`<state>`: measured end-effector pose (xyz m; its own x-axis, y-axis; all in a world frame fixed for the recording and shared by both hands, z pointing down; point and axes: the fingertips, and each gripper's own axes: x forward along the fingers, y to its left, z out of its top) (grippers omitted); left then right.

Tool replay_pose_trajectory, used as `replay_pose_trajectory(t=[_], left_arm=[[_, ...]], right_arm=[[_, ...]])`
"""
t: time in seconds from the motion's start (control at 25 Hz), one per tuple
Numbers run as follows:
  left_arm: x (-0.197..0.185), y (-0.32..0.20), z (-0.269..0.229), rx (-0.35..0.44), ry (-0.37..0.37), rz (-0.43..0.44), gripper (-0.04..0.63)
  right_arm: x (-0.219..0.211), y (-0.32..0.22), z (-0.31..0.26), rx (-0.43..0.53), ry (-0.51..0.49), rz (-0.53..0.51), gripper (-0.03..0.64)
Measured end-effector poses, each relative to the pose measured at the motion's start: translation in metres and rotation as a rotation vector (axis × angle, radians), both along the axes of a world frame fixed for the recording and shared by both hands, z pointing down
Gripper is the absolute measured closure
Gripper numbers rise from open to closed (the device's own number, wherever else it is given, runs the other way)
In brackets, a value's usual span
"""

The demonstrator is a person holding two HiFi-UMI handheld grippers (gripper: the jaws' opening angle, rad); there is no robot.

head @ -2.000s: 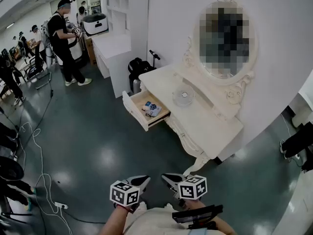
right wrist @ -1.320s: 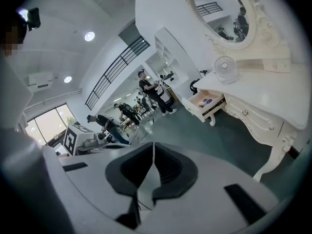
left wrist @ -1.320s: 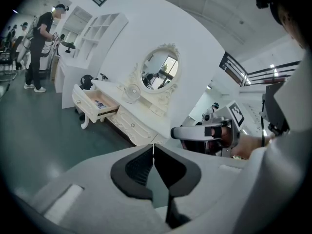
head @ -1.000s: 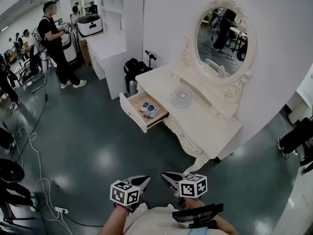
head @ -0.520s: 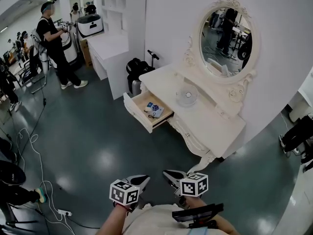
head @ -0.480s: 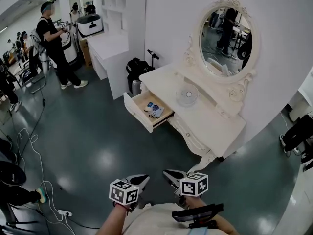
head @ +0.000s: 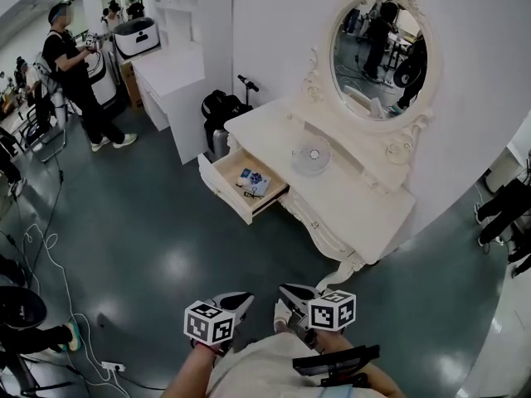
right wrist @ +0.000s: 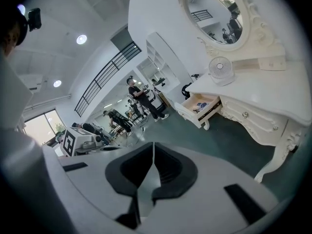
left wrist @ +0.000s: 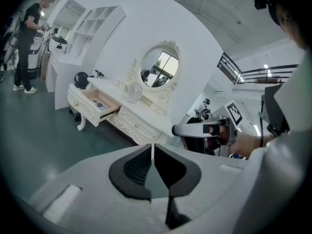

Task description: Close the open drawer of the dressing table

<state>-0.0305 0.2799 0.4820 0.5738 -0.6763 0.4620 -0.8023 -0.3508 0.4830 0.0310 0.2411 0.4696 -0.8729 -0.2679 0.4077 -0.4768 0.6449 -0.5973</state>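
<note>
A white dressing table [head: 357,201] with an oval mirror [head: 377,44] stands against the wall. Its left drawer [head: 234,186] is pulled out, with small items inside; the drawer [left wrist: 95,103] also shows in the left gripper view and, as the drawer [right wrist: 199,107], in the right gripper view. Both grippers hang close to the person's body, well short of the table. My left gripper [head: 241,299] is shut and empty, its jaws [left wrist: 152,151] meeting. My right gripper [head: 286,291] is shut too, nothing between its jaws [right wrist: 153,152].
A small white fan [head: 310,155] stands on the tabletop. A black bag [head: 217,106] sits left of the table, beside a white desk [head: 166,69]. A person [head: 70,65] stands at the back left. Cables [head: 50,255] lie on the dark green floor.
The view has shifted slightly, and the table now sits a little further left and nearer. Both grippers keep their place by the body, still shut.
</note>
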Motion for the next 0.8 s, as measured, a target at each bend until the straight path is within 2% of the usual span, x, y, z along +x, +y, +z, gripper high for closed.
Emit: replay_pose_trajectory(t=[0.48, 0.8], left_arm=[[-0.005, -0.125, -0.004, 0.006, 0.006, -0.008, 0.581], [-0.004, -0.179, -0.004, -0.018, 0.003, -0.026, 0.581]], right_arm=[[-0.013, -0.117, 0.004, -0.020, 0.000, -0.035, 0.598], [-0.014, -0.167, 0.003, -0.040, -0.004, -0.060, 0.598]])
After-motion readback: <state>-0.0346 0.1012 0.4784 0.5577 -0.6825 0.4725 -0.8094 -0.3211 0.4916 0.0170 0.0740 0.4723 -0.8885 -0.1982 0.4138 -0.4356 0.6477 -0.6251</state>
